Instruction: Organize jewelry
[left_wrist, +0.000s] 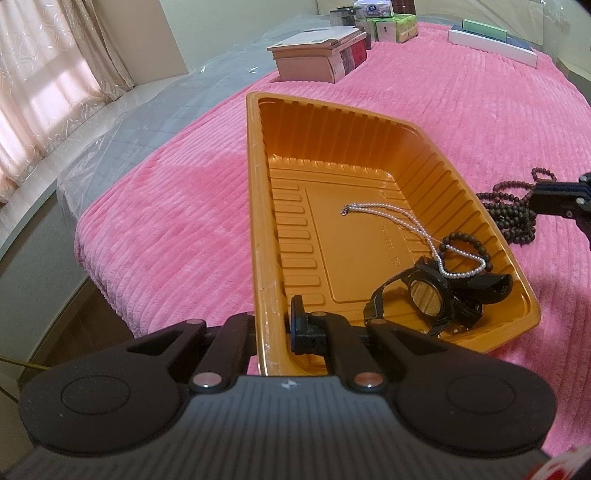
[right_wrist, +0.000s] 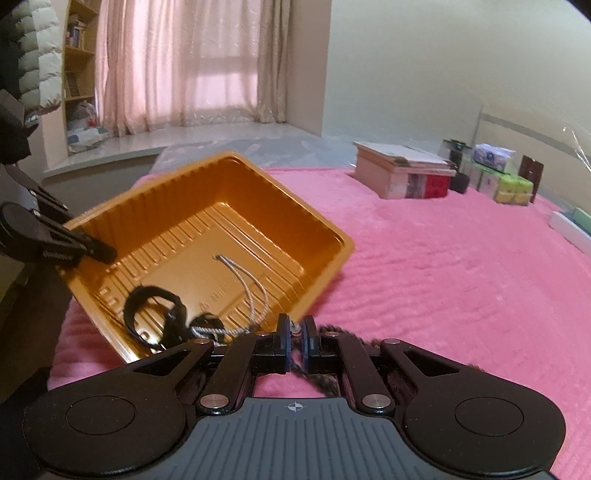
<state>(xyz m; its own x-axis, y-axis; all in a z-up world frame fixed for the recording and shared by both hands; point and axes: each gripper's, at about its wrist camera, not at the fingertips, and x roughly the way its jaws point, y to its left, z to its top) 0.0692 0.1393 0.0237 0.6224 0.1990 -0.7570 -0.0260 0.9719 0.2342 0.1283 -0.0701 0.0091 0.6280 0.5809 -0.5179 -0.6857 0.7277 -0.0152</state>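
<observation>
A pink blanket (left_wrist: 461, 110) is spread under an orange tray (left_wrist: 255, 206). The tray's near rim is pinched by the left tongs (left_wrist: 275, 328), closed on it. Inside are seen a black watch (left_wrist: 428, 295), a pearl necklace (left_wrist: 399, 225) and a small bead bracelet (left_wrist: 467, 243). The right tongs (right_wrist: 294, 345) are nearly closed on a dark bead string (left_wrist: 513, 210) lying beside the tray.

Pink ribbed bedspread (left_wrist: 424, 92), orange tray (left_wrist: 258, 206) at centre, dark bead strand (left_wrist: 513, 214) (3 o'clock), stacked books (left_wrist: 317, 55) and boxes (left_wrist: 395, 29) at 12 o'clock.
</observation>
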